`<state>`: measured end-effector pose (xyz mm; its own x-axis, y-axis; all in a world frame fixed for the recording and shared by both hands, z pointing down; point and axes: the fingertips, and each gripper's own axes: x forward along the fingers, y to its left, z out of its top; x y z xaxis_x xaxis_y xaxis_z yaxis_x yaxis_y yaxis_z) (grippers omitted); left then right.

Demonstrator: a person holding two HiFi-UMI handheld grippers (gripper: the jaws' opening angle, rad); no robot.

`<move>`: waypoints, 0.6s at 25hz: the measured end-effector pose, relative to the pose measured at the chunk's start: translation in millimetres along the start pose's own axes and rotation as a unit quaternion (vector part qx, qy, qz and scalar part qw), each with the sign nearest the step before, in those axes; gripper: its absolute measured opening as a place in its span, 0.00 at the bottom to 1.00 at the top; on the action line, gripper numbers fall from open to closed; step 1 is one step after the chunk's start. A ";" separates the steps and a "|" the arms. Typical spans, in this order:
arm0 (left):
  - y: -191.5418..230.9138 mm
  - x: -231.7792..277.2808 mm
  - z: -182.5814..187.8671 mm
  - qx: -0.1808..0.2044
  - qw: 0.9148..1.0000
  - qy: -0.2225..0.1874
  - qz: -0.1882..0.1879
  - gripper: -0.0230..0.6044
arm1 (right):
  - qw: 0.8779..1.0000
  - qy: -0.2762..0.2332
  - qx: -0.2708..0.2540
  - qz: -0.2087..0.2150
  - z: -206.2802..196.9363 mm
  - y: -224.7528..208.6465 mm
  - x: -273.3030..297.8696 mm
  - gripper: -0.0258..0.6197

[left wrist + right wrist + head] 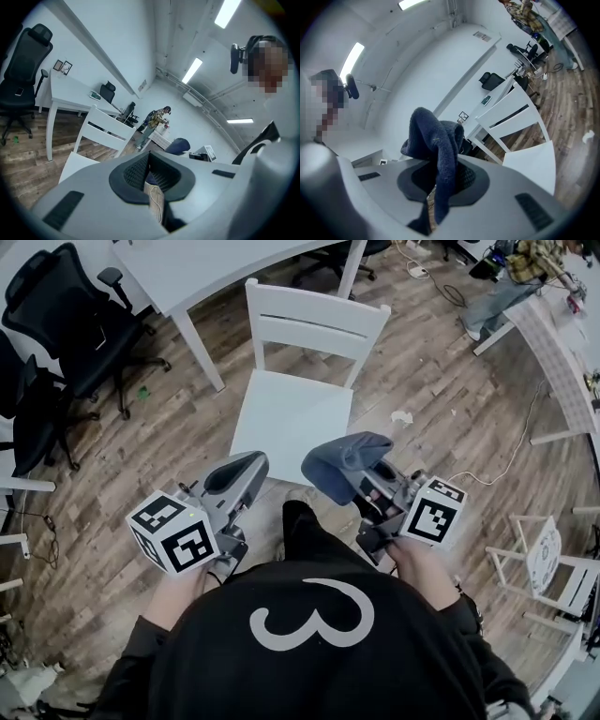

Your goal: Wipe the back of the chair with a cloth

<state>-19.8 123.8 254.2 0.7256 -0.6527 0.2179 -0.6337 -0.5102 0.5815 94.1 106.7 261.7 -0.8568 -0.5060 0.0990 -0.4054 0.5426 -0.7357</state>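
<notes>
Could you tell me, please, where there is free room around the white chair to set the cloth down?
The seat is bare all over. Open floor lies right of it, save a small white scrap. Behind the backrest it is tight: the table stands close. The left is crowded with office chairs.

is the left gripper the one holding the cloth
No, the dark blue cloth is clamped in the right gripper, while the left gripper holds nothing.

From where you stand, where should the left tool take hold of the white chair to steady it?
Probably the backrest's top rail, taken from above with the left tool: it is a thin, flat, level bar with an open slot beneath, and the seat faces you.
</notes>
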 end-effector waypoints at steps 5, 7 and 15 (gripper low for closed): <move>33.7 41.7 33.7 -0.004 1.000 0.010 0.017 0.06 | 1.000 0.003 0.015 0.011 40.0 -39.1 34.7 0.12; 46.5 59.8 47.4 -0.004 1.000 0.012 0.023 0.06 | 1.000 0.003 0.016 0.014 57.6 -53.5 46.0 0.12; 75.1 114.5 93.0 0.005 0.999 0.002 0.039 0.06 | 1.000 0.019 -0.011 0.013 116.9 -101.8 81.9 0.12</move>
<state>-9.3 -41.3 249.9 0.6746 -0.6889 0.2650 -0.6910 -0.4632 0.5550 102.5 -68.3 266.4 -0.8785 -0.4659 0.1059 -0.3896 0.5700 -0.7234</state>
